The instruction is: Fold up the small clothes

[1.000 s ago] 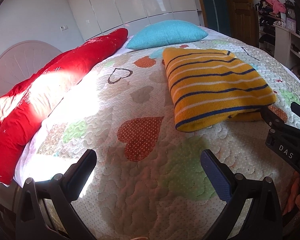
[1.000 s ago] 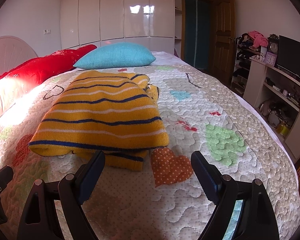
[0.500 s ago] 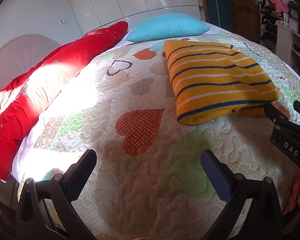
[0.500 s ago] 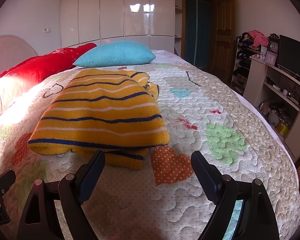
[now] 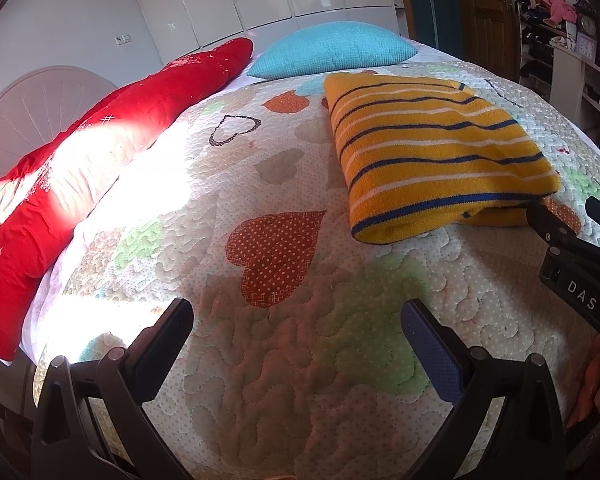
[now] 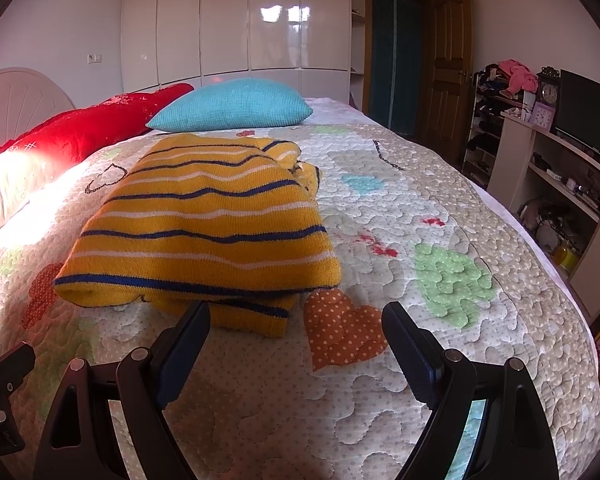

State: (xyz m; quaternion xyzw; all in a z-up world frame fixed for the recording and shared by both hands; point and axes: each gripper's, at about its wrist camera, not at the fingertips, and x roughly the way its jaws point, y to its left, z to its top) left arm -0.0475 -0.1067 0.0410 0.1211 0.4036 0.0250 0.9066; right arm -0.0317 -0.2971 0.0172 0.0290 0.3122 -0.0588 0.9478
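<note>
A yellow knit sweater (image 5: 432,148) with navy and white stripes lies folded on the quilted bed cover (image 5: 276,360). It also shows in the right wrist view (image 6: 204,224), with a lower layer sticking out at its near edge. My left gripper (image 5: 296,332) is open and empty, to the left of and nearer than the sweater. My right gripper (image 6: 296,332) is open and empty just in front of the sweater's near edge; it also shows at the right edge of the left wrist view (image 5: 568,216).
A turquoise pillow (image 6: 232,104) and a long red pillow (image 5: 92,156) lie at the head and left side of the bed. White wardrobes (image 6: 236,20), a wooden door (image 6: 448,64) and cluttered shelves (image 6: 556,176) stand beyond and right.
Both grippers have drawn slightly nearer to the sweater. The sweater has not moved and both grippers stay open.
</note>
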